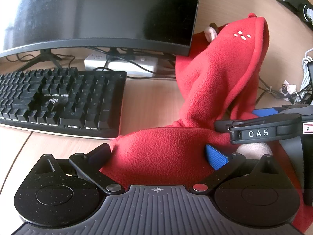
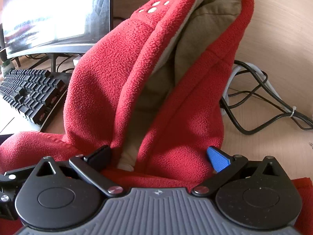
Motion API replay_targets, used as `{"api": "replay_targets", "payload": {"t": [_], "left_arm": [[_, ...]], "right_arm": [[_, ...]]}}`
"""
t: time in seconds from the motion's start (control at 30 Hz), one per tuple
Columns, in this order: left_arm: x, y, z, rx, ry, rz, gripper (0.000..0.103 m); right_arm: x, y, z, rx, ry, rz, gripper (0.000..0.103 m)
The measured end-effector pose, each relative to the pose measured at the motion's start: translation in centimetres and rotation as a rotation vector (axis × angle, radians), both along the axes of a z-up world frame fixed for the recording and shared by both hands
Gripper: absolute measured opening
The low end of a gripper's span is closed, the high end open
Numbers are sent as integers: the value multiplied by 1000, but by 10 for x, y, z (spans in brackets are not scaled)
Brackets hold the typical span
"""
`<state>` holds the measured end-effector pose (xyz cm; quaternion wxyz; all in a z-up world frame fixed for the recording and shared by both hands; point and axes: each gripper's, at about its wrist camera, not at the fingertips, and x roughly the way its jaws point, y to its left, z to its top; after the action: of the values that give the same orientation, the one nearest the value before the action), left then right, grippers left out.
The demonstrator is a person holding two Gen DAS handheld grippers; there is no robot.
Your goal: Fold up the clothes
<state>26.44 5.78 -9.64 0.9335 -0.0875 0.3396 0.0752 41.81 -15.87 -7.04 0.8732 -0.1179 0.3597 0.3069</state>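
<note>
Red fleece hoodie (image 1: 205,90) right of keyboard (image 1: 58,99), hood propped upright. Left gripper (image 1: 160,152) and right gripper (image 2: 160,154) spread wide, fleece bunched between fingers, grip uncertain; likely positioning for fold.

Hoodie (image 1: 211,90) right of keyboard (image 1: 58,98), monitor (image 1: 97,13) behind.

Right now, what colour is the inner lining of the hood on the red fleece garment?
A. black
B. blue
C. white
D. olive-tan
D: in the right wrist view the red fleece garment stands open at the hood, showing the hood's olive-tan inner lining.
</note>
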Motion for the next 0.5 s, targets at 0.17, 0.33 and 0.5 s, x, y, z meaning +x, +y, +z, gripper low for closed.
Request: {"api": "replay_targets", "payload": {"t": [0.17,0.33,0.5], "left_arm": [[0,-1,0,8,-1,2,103],[-1,-4,1,26,-6,8,103],[-1,-4,1,31,-7,9,103]], "right_arm": [[5,1,1,-1,0,0,103],[3,2,2,0,0,-2,103],[2,2,2,0,0,-2,103]]}}
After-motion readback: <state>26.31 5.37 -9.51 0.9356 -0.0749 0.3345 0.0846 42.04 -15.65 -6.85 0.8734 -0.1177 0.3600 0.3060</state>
